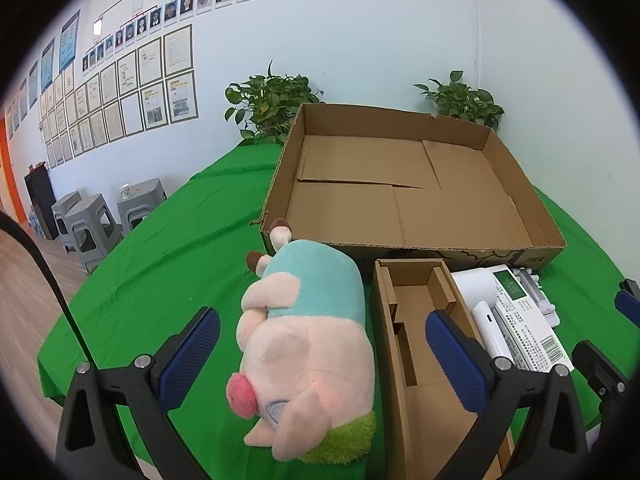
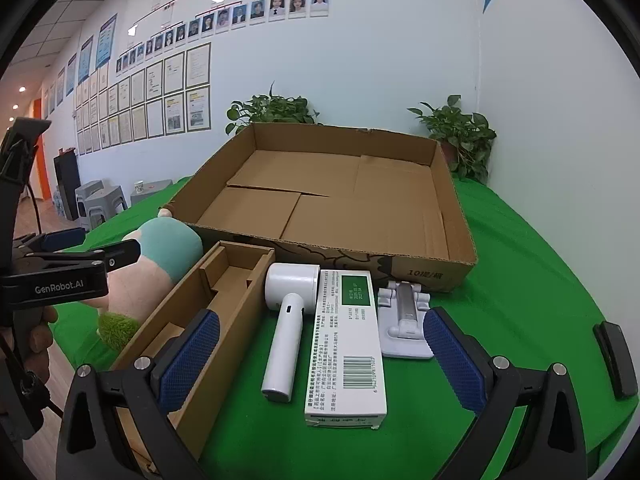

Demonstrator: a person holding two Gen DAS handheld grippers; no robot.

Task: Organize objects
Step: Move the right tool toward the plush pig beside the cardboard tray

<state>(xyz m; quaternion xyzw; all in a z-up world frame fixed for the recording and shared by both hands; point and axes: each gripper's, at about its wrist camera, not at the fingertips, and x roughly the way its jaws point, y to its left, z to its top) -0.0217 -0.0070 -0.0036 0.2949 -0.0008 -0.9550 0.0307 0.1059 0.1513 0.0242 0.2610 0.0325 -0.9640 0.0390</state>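
A pink and teal plush pig (image 1: 308, 344) lies on the green tablecloth (image 1: 168, 264), and my left gripper (image 1: 324, 352) stands open around it without touching. Beside it sits a narrow open cardboard box (image 1: 420, 320). My right gripper (image 2: 320, 356) is open above a white handheld device (image 2: 286, 320), a white and green carton (image 2: 348, 344) and a white stand (image 2: 404, 320). Behind them lies a large empty cardboard tray (image 2: 332, 204). The plush pig (image 2: 156, 268) and the narrow box (image 2: 216, 304) show at the left of the right wrist view.
Two potted plants (image 1: 272, 104) (image 1: 464, 100) stand behind the tray against the wall. Grey stools (image 1: 88, 228) sit on the floor beyond the table's left edge. A hand (image 2: 36, 332) holds the left gripper's body (image 2: 60, 276). A black object (image 2: 616, 360) lies at the right.
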